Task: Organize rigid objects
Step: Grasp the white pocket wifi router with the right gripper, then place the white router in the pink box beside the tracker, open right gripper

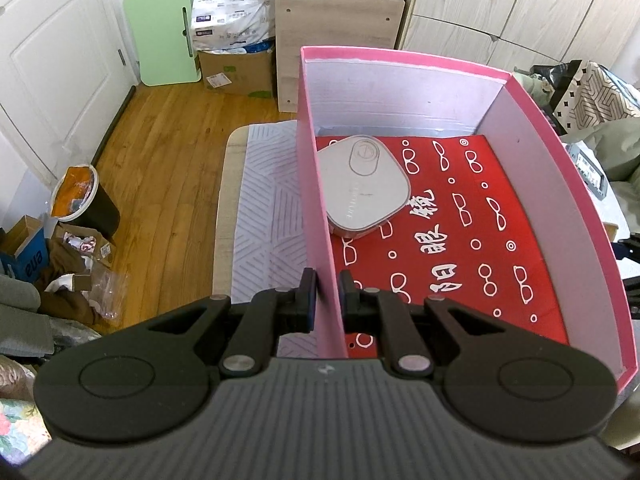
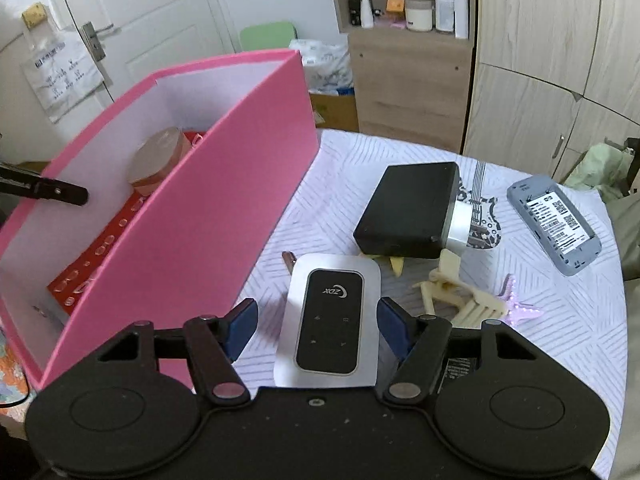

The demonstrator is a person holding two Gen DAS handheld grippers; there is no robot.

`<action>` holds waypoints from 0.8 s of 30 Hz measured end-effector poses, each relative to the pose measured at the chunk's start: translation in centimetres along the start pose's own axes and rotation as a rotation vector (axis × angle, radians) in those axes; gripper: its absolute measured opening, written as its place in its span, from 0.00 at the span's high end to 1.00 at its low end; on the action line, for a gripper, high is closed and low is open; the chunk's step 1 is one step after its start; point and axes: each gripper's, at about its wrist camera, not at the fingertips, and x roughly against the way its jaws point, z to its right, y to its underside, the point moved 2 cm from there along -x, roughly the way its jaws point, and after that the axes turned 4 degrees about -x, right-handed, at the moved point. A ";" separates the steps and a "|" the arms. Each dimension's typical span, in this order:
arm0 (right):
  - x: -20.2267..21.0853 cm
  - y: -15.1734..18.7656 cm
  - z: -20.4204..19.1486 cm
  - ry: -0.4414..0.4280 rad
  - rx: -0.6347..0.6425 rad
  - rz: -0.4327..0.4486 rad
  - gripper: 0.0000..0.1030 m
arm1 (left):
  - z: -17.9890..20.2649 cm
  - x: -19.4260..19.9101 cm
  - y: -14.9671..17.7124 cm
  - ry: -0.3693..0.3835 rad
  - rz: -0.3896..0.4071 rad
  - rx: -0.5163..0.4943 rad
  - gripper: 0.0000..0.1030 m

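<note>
Left tool point(image 1: 326, 296) clamped on pink box point(image 1: 320, 216) wall. Right tool point(image 2: 318, 324) unclenched, straddling silver device point(image 2: 330, 320) on surface point(image 2: 560, 340). Next: clench, lift, transfer into box.

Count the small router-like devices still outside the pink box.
2: the silver-and-black device between the right gripper fingers, and the grey device lying label-up at the table's far right. Others may hide under clutter.
</note>
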 end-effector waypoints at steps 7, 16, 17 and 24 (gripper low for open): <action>-2.2 0.4 -0.6 0.062 0.057 -0.054 0.31 | 0.0 0.0 -0.1 0.004 -0.003 0.001 0.90; 0.1 -0.1 -1.6 0.072 0.109 0.002 0.36 | 0.0 0.0 0.0 0.009 -0.004 -0.005 0.90; 0.5 -0.2 -1.8 0.079 0.118 0.010 0.36 | 0.0 0.0 -0.1 0.010 -0.004 -0.007 0.90; 5.2 -2.3 -3.1 0.106 0.184 0.113 0.36 | -0.1 0.0 -0.1 0.013 -0.007 -0.008 0.90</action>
